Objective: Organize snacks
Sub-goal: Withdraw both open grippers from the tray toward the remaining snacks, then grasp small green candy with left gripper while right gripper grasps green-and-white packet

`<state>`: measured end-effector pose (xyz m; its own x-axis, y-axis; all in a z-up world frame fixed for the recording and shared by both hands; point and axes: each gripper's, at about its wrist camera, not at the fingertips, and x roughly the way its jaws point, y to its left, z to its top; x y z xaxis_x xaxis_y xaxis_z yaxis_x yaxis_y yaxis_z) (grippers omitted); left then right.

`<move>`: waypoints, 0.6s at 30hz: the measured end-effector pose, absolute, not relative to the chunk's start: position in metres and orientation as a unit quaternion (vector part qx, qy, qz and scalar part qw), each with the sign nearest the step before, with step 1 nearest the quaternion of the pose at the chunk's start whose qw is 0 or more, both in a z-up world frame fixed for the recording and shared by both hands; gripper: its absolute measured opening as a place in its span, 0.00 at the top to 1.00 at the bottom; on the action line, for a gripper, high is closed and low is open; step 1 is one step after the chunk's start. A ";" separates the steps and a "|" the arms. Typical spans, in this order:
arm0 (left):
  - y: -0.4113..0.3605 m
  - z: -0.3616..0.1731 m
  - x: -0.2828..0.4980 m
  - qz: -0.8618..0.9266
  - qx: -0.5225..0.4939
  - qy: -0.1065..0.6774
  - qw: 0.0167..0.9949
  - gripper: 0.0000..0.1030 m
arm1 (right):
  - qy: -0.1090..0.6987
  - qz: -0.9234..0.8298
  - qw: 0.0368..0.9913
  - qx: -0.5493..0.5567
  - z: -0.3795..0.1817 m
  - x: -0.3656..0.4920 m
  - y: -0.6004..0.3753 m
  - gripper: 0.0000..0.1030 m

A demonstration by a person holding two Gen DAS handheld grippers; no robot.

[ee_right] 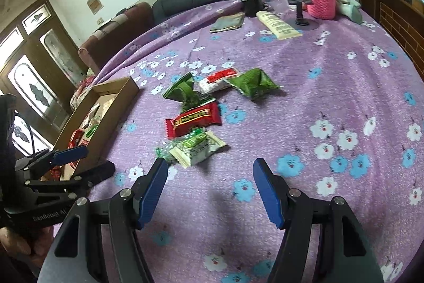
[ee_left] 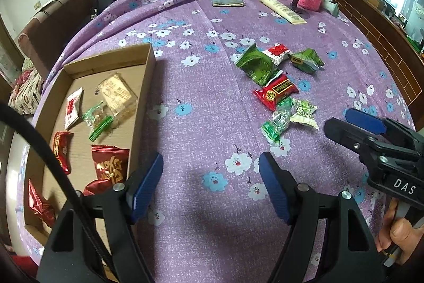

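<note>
From the left wrist, the left gripper is tilting down over bare purple worktop, jaws wide and holding nothing, the cardboard tray of snacks just beside its left finger. The loose snack pile is lying ahead, the right gripper near it.

From the right wrist, the right gripper is hovering, jaws apart and empty, just short of the pile; the tray's contents are partly hidden.

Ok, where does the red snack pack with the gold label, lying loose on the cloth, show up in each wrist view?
Left wrist view: red snack pack, right of centre, below the green packets.
Right wrist view: same pack, left of centre, above the pale green-and-white sweets.
Shared landmark: the cardboard box, to the pack's left in both views.
</note>
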<state>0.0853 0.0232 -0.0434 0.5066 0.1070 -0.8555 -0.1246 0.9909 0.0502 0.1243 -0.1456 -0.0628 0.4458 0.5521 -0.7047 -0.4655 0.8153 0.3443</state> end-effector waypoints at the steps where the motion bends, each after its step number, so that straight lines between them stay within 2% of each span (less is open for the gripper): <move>1: 0.023 -0.044 0.085 0.065 -0.008 0.493 0.868 0.27 | 0.433 0.302 0.848 0.048 -0.063 0.125 -0.143 0.35; 10: 0.024 -0.048 0.088 0.060 -0.010 0.497 0.865 0.25 | 0.435 0.318 0.842 0.027 -0.069 0.139 -0.115 0.36; 13: 0.025 -0.051 0.092 0.056 -0.011 0.501 0.864 0.25 | 0.438 0.313 0.843 0.008 -0.073 0.145 -0.106 0.39; 14: 0.024 -0.051 0.094 0.055 -0.011 0.502 0.863 0.25 | 0.439 0.311 0.843 0.002 -0.075 0.147 -0.103 0.43; 15: 0.023 -0.052 0.096 0.052 -0.011 0.503 0.863 0.25 | 0.440 0.305 0.844 -0.010 -0.077 0.149 -0.100 0.53; 16: 0.022 -0.052 0.099 0.049 -0.009 0.502 0.863 0.25 | 0.440 0.304 0.845 -0.017 -0.078 0.150 -0.099 0.54; 18: 0.018 -0.052 0.106 0.043 -0.006 0.503 0.863 0.25 | 0.436 0.304 0.847 -0.019 -0.077 0.149 -0.101 0.64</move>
<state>0.1055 0.0178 -0.0520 0.4913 0.0681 -0.8683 -0.0799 0.9963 0.0329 0.1486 -0.1009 -0.0767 0.4349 0.4988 -0.7497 -0.5315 0.8142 0.2334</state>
